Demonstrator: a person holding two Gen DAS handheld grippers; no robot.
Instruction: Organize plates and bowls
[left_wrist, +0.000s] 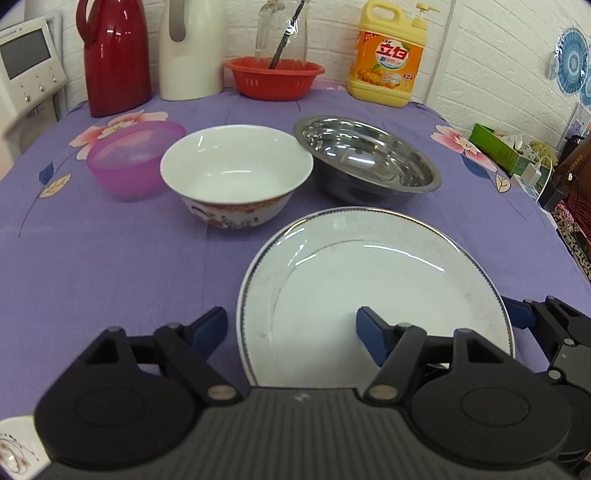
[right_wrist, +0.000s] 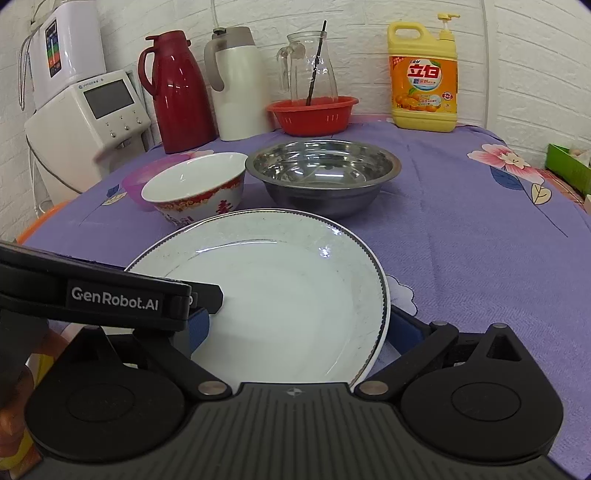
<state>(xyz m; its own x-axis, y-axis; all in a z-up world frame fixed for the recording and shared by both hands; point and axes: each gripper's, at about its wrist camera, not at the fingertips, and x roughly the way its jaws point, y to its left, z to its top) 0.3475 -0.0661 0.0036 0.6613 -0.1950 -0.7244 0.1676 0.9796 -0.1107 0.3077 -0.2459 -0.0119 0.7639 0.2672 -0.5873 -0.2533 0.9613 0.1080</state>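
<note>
White plate lies on the purple tablecloth, before the patterned bowl and steel bowl — both grippers, left and right, spread wide, straddling opposite rims without clamping.

Both grippers are held low and level, pointing forward side by side. The left gripper has its jaws spread wide. The right gripper is likewise spread wide, and the left gripper's finger crosses just in front of its left finger.
</note>
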